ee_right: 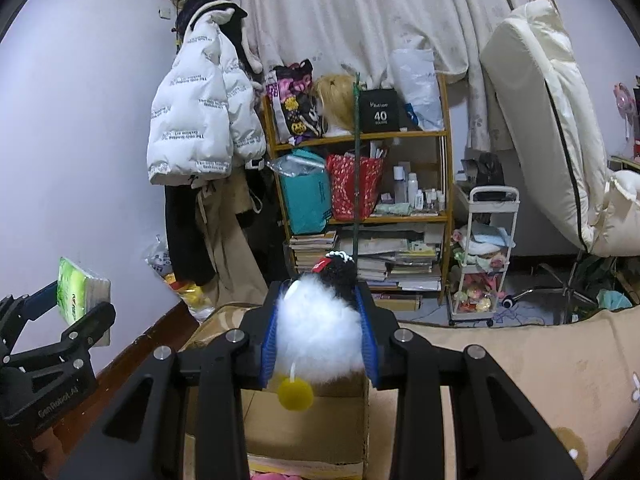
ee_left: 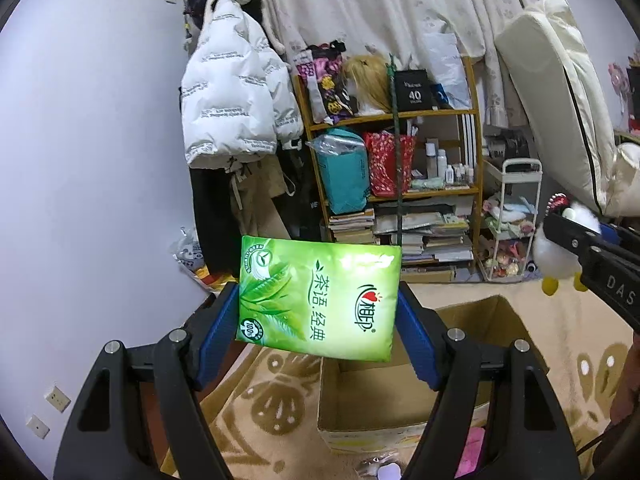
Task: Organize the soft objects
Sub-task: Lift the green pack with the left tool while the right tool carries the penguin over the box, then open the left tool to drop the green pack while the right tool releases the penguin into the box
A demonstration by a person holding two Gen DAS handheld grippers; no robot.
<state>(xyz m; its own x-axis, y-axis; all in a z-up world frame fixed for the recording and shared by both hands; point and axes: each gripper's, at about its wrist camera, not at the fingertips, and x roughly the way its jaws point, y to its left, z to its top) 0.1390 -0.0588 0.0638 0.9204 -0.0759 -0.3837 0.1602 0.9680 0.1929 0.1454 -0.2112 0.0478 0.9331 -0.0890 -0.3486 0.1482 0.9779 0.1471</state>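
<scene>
My left gripper (ee_left: 318, 304) is shut on a green tissue pack (ee_left: 320, 296) and holds it in the air above an open cardboard box (ee_left: 516, 332). My right gripper (ee_right: 320, 312) is shut on a white fluffy plush penguin (ee_right: 320, 328) with a black head and yellow feet, held above the same box (ee_right: 304, 420). The right gripper and plush show at the right edge of the left wrist view (ee_left: 560, 256). The left gripper with the tissue pack shows at the left of the right wrist view (ee_right: 76, 292).
The box stands on a beige patterned rug (ee_left: 260, 400). A pink soft item (ee_left: 472, 452) lies by the box. Behind are a cluttered wooden shelf (ee_left: 392, 152), a white jacket (ee_left: 236, 100) on the wall, a small white cart (ee_left: 512, 224) and a leaning mattress (ee_left: 560, 100).
</scene>
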